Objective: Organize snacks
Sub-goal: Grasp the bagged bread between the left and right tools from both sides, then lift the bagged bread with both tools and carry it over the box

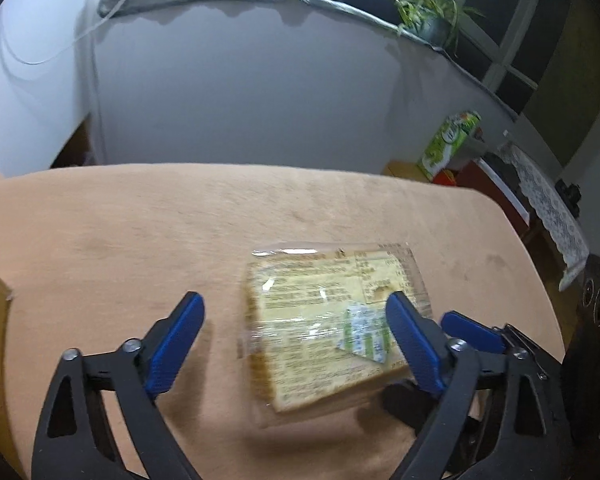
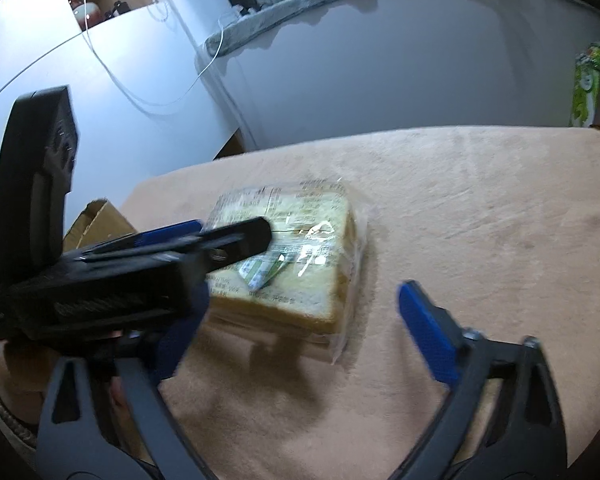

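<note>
A clear-wrapped pack of sliced bread point(image 1: 324, 320) with a printed label and a small green and white sachet lies flat on the peach-covered table point(image 1: 140, 220). My left gripper point(image 1: 296, 340) is open just above it, its right finger over the pack's right side and its left finger over bare cloth. In the right wrist view the bread pack point(image 2: 300, 256) sits ahead, with the left gripper reaching over it from the left. My right gripper point(image 2: 296, 320) is open and empty, just short of the pack's near edge; its left finger is mostly hidden behind the left gripper.
A cardboard box point(image 2: 100, 224) stands past the table's left edge. A green carton point(image 1: 448, 144) stands on furniture beyond the far right corner. A lace-covered side table point(image 1: 548, 200) is to the right. A white wall is behind, with a potted plant point(image 1: 428, 12) on the sill.
</note>
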`<state>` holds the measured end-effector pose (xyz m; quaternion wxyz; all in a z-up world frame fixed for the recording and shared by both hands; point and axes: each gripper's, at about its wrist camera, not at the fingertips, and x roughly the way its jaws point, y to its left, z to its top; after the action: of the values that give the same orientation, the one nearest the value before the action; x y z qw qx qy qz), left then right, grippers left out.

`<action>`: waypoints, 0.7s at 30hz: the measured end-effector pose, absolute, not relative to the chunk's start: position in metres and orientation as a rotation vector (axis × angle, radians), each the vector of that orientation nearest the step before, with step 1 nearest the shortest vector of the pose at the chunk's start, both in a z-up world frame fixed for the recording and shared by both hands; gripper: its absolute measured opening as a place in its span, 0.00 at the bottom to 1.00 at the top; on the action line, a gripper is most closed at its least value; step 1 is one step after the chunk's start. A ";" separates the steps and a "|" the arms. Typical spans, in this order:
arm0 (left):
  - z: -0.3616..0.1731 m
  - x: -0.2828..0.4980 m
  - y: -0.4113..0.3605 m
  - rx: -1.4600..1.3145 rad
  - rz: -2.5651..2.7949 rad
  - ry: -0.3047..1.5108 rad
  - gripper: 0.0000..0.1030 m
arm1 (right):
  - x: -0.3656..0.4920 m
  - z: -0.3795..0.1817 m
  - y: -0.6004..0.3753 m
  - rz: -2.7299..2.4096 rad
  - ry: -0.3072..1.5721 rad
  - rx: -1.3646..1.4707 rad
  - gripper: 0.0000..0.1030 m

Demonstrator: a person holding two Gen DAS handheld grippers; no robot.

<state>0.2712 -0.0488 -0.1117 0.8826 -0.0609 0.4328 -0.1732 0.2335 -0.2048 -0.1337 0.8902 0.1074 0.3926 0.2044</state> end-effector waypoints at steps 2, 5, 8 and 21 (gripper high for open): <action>-0.115 0.272 -0.052 -0.139 -0.395 0.896 0.77 | 0.235 -0.135 -0.204 0.440 0.821 0.225 0.67; -0.117 0.270 -0.053 -0.140 -0.408 0.877 0.72 | 0.234 -0.136 -0.202 0.441 0.819 0.219 0.65; -0.118 0.269 -0.050 -0.154 -0.412 0.869 0.71 | 0.234 -0.136 -0.202 0.441 0.818 0.216 0.63; -0.107 0.246 -0.051 -0.161 -0.398 0.855 0.70 | 0.201 -0.120 -0.197 0.403 0.774 0.150 0.62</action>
<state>0.2458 -0.0507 -0.1071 0.8876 -0.0773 0.4116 -0.1916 0.2008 -0.1973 -0.1200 0.9036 0.0724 0.3744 0.1952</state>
